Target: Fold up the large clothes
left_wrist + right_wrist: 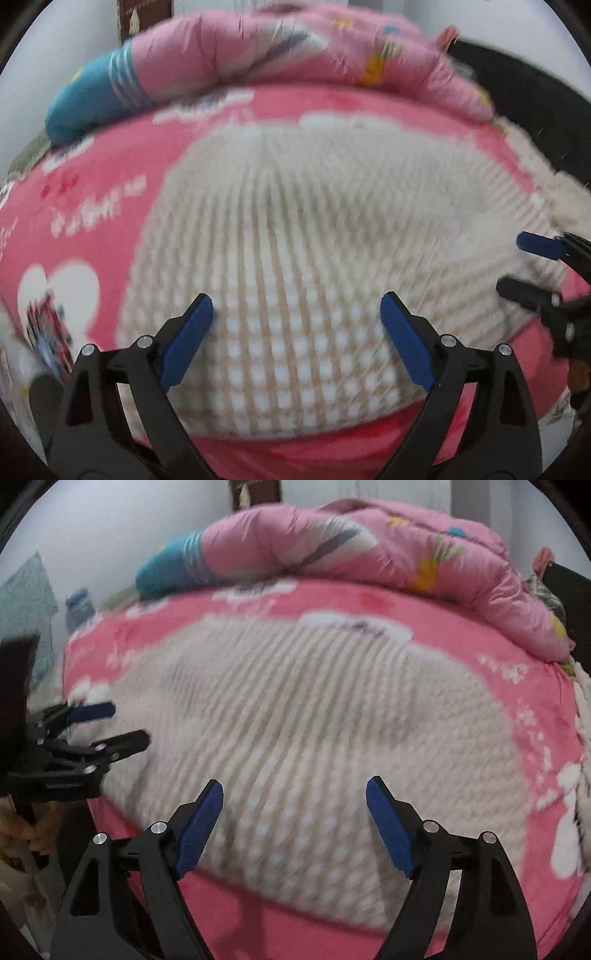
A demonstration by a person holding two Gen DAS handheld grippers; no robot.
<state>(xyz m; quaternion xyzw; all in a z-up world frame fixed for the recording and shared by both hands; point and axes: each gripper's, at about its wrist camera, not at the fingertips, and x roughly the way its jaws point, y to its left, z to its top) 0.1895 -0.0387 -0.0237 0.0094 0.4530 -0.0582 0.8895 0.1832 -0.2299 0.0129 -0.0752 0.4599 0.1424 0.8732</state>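
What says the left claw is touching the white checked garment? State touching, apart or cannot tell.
Cannot tell. In the left wrist view the left claw stands open over the white checked garment, nothing pinched, but blur hides any gap.

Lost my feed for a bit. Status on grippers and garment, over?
Left gripper open, empty. Right gripper open, empty. Cream knit garment lying on pink bed sheet. Rolled quilt beyond it, nothing in the way.

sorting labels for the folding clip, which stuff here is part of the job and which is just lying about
Part of the job:
- cream checked knitted garment spread on the bed
- left gripper, open
- right gripper, open

Just lying about:
- pink printed bedsheet
- rolled pink quilt
- blue striped pillow
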